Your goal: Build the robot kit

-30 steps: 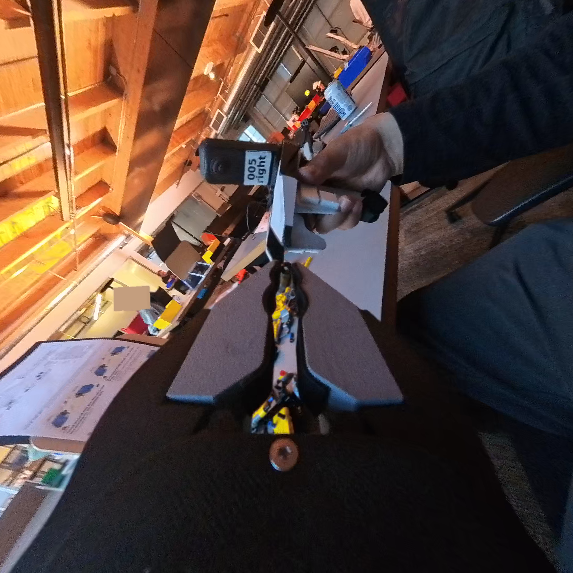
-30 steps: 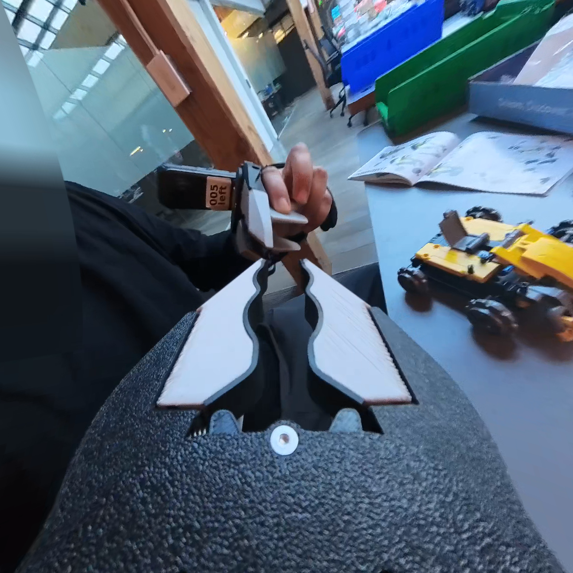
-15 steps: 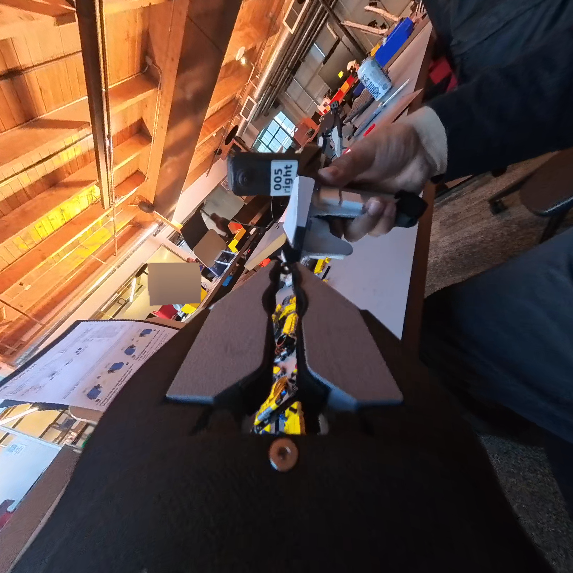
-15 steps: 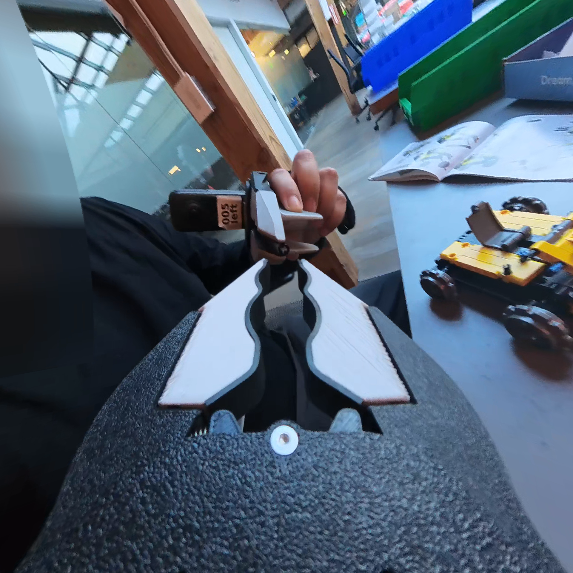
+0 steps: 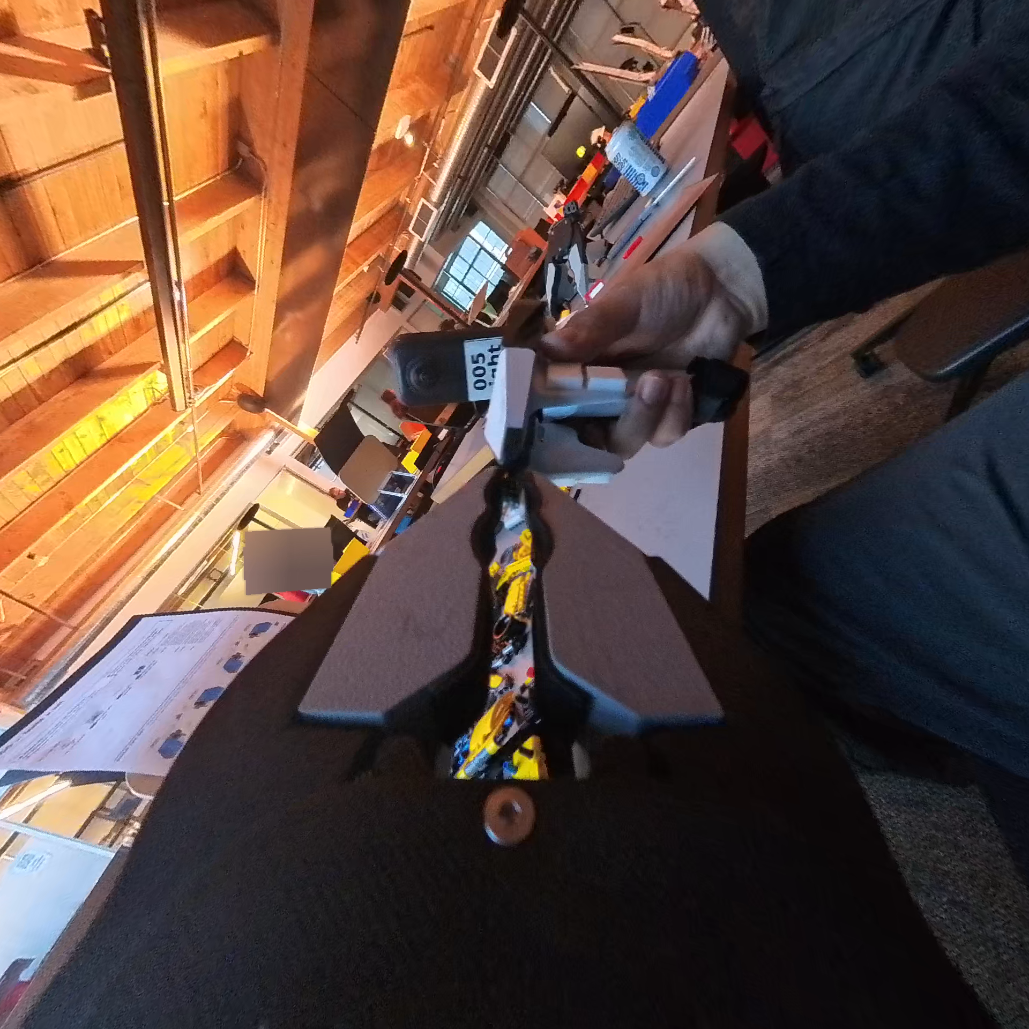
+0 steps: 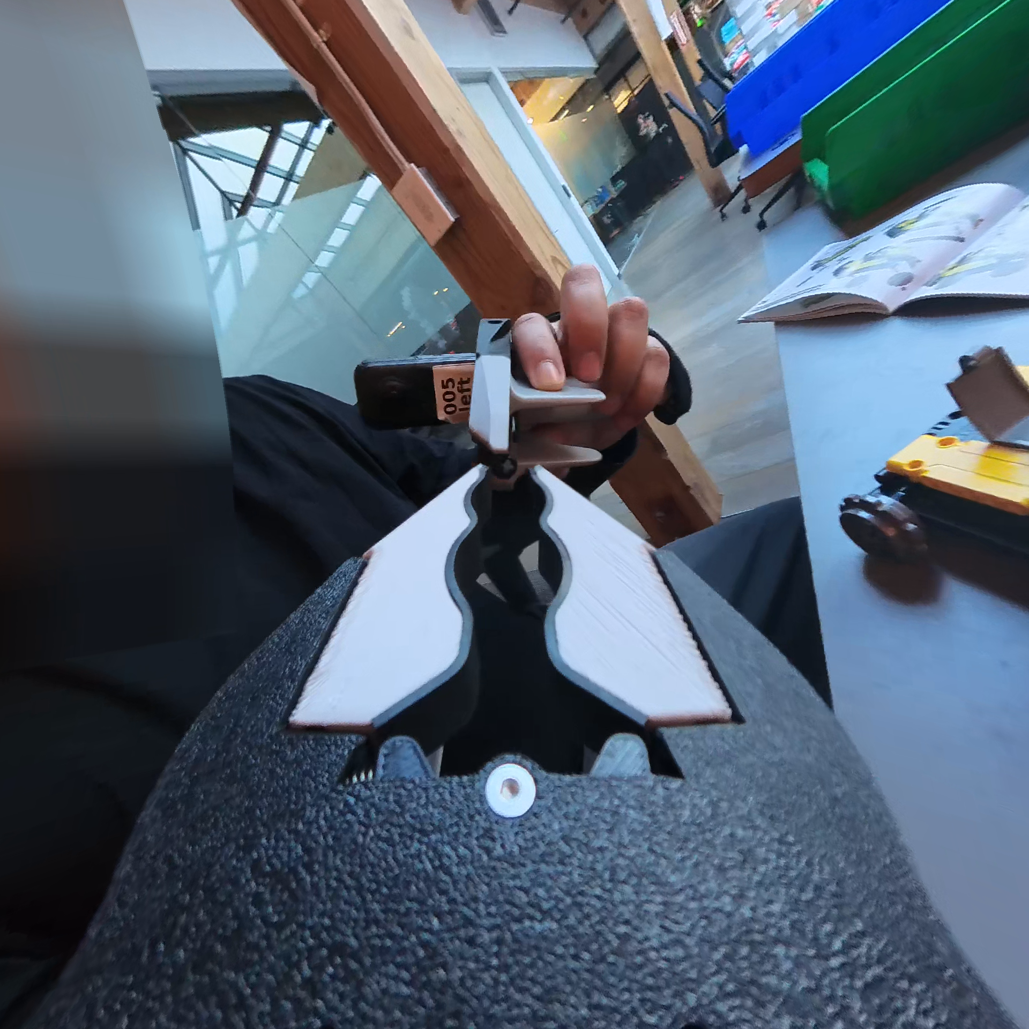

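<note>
My two grippers point at each other, tip to tip, above the person's lap beside the table edge. In the right wrist view my right gripper (image 6: pixel 505 478) has its jaws a narrow gap apart. The left gripper's tip sits at that gap with a small black piece (image 6: pixel 504 465) in it. I cannot tell whether my right fingertips touch the piece. In the left wrist view my left gripper (image 5: pixel 511 490) is almost closed, right against the right gripper's tip. A hand (image 5: pixel 657 328) holds the right gripper. A yellow toy vehicle (image 6: pixel 946 479) stands on the grey table (image 6: pixel 919 668).
An open instruction booklet (image 6: pixel 891 261) lies farther back on the table, with green (image 6: pixel 913 128) and blue bins (image 6: pixel 824 72) behind it. A slanted wooden beam (image 6: pixel 501 223) and glass wall stand past the hand. A printed sheet (image 5: pixel 139 690) shows at the lower left.
Both grippers stayed tip to tip while turning. In the right view the yellow vehicle and booklet slid to the right. The index finger of the hand on the left gripper lifted.
</note>
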The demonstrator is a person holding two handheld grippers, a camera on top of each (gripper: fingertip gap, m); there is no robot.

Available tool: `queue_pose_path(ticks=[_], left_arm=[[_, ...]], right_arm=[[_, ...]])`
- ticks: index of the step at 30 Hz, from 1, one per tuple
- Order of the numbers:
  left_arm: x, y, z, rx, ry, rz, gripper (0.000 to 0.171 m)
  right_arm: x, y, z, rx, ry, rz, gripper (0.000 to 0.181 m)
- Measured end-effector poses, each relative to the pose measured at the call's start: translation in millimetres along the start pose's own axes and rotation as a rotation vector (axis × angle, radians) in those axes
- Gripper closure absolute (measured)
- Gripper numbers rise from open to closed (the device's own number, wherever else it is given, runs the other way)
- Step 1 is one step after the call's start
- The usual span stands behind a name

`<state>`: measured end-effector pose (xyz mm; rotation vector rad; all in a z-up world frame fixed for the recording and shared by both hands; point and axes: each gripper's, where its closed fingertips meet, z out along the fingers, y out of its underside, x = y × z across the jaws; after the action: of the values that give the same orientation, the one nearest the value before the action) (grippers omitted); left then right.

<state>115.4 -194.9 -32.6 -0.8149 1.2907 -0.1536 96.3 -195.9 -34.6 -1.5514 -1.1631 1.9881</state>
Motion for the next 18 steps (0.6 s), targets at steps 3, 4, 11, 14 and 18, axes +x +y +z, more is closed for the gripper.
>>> queue_pose_path(ticks=[3,4,11,14,18], left_arm=[[1.3,1.6,1.0,-0.008,-0.002,0.010,0.168],[1.6,2.5,1.2,-0.011,0.000,0.007,0.168],[2.6,5.3,2.0,-0.023,0.000,0.021,0.168],[2.8,3.2,2.4,-0.023,-0.003,0.039,0.168],[3.3,1.6,2.8,-0.035,-0.003,0.076,0.168]], right_arm=[[-0.5,1.0,1.3,-0.005,-0.001,-0.002,0.171],[-0.2,1.2,1.0,-0.005,0.003,-0.004,0.172],[3.0,2.7,0.3,-0.012,0.022,-0.001,0.173],[2.6,2.9,0.0,-0.012,0.015,0.007,0.172],[-0.2,3.1,-0.3,-0.023,0.020,-0.013,0.172]])
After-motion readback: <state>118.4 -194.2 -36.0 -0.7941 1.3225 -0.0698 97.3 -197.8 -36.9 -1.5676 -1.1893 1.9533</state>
